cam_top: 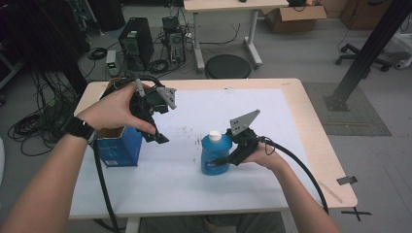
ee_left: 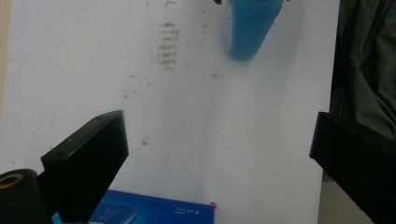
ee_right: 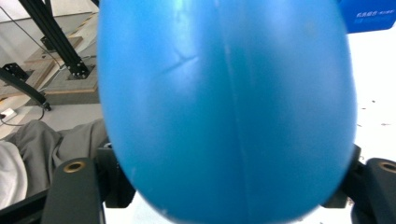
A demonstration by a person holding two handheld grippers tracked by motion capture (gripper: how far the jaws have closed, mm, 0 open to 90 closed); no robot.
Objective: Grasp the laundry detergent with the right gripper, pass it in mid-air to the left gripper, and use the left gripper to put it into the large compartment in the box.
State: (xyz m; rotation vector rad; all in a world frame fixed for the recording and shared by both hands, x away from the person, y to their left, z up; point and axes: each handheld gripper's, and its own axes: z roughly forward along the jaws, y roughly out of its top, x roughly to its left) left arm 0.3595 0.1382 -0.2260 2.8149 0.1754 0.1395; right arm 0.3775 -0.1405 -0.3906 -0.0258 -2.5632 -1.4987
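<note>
High view: on the white desk (cam_top: 272, 111), the right gripper (cam_top: 228, 158) clamps the upright blue bottle (cam_top: 215, 155) near centre, while the left gripper (cam_top: 158, 136) hangs at 9 o'clock of the bottle, just above the blue box (cam_top: 119, 148). Left gripper view: jaws spread wide with nothing between, box (ee_left: 154, 212) at 6 o'clock, bottle (ee_left: 252, 28) at 12 o'clock. Right gripper view: the bottle (ee_right: 224, 107) sits between the jaws, touching both.

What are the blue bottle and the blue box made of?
Blue bottle: likely glossy translucent plastic; mould seam and soft highlights in the right gripper view, white cap. Blue box: probably printed cardboard; brown raw inside at its open top.
</note>
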